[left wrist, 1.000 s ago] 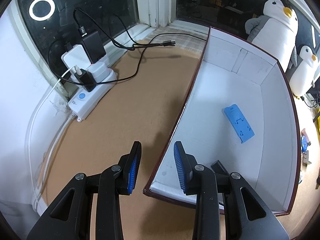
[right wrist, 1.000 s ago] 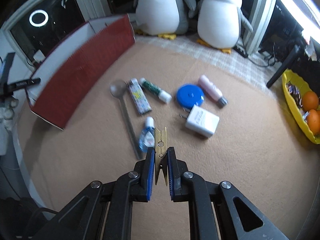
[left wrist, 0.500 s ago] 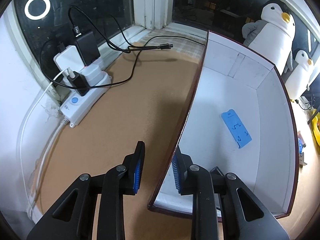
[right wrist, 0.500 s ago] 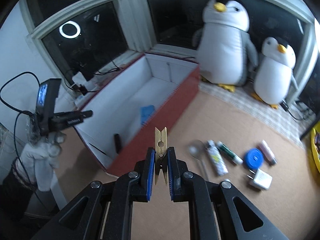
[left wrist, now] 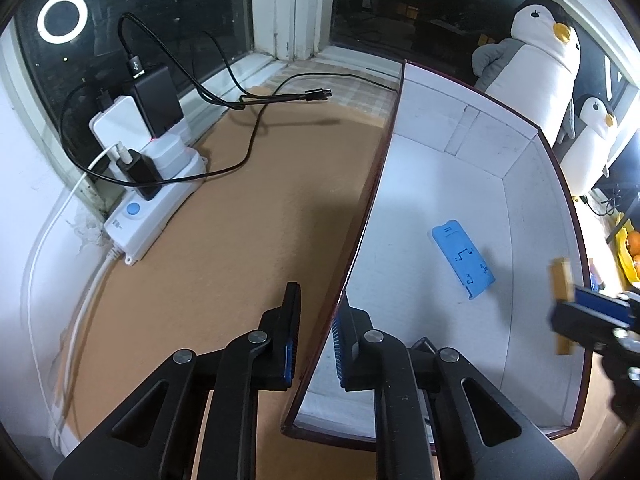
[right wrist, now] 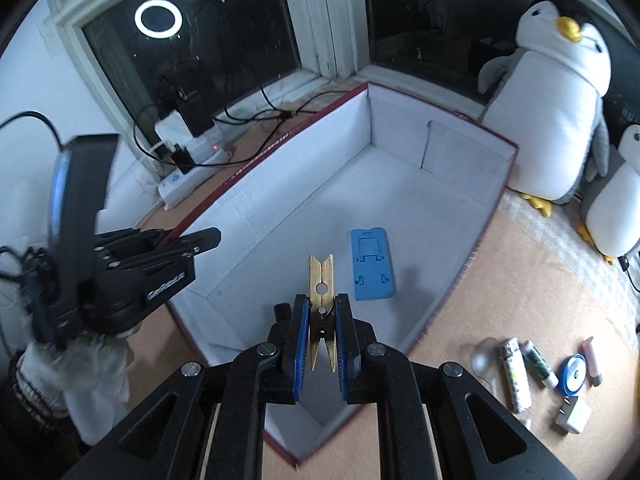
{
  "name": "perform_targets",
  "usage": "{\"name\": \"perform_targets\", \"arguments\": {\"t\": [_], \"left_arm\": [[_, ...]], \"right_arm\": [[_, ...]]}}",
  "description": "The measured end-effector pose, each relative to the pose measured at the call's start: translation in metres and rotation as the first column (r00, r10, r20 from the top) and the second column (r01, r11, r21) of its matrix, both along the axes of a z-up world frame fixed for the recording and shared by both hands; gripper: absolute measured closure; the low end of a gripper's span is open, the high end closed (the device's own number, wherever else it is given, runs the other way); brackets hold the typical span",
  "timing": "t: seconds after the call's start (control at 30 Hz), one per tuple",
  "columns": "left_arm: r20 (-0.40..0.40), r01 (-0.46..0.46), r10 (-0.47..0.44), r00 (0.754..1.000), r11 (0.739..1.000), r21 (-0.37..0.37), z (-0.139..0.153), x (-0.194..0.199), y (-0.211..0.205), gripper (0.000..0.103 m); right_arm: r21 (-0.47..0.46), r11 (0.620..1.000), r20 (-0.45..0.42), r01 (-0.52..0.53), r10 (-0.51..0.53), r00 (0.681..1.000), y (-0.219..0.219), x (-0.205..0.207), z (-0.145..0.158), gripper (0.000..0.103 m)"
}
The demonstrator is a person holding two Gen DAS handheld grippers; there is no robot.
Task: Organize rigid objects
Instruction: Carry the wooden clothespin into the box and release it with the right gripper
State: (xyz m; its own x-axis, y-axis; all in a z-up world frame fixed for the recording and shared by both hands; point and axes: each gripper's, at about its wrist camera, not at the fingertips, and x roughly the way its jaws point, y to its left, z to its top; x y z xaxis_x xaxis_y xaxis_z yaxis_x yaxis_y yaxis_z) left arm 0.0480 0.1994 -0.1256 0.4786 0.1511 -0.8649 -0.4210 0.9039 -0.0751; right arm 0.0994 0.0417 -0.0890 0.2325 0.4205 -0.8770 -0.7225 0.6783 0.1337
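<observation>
plush penguins (right wrist: 548, 92), power strip (left wrist: 154, 204), black cable (left wrist: 256, 98)

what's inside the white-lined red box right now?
On the floor of the white-lined red box lies one blue plastic phone stand, flat. The right claw and its wooden clothespin cover the near floor, so anything there is hidden.
</observation>
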Motion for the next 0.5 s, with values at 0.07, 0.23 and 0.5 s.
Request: {"name": "perform_targets", "arguments": {"t": [0.07, 0.23, 0.5], "left_arm": [[0.002, 0.001, -0.001, 1.000, 1.000, -0.003, 0.000, 0.000, 0.001, 0.090], [0.004, 0.002, -0.002, 1.000, 1.000, -0.004, -0.001, 0.000, 0.001, 0.090], [0.002, 0.002, -0.002, 1.000, 1.000, 0.001, -0.001, 0.001, 0.000, 0.090]], "right_arm": [[-0.013, 1.000, 0.001, -0.004, 0.004, 1.000, 0.004, 0.001, -0.004, 0.092], [-0.050, 0.999, 0.002, -0.019, 0.019, 1.000, 0.016, 0.005, -0.013, 0.092], [-0.073, 0.997, 0.011, -0.036, 0.037, 0.999, 0.023, 0.004, -0.019, 0.089]]}}
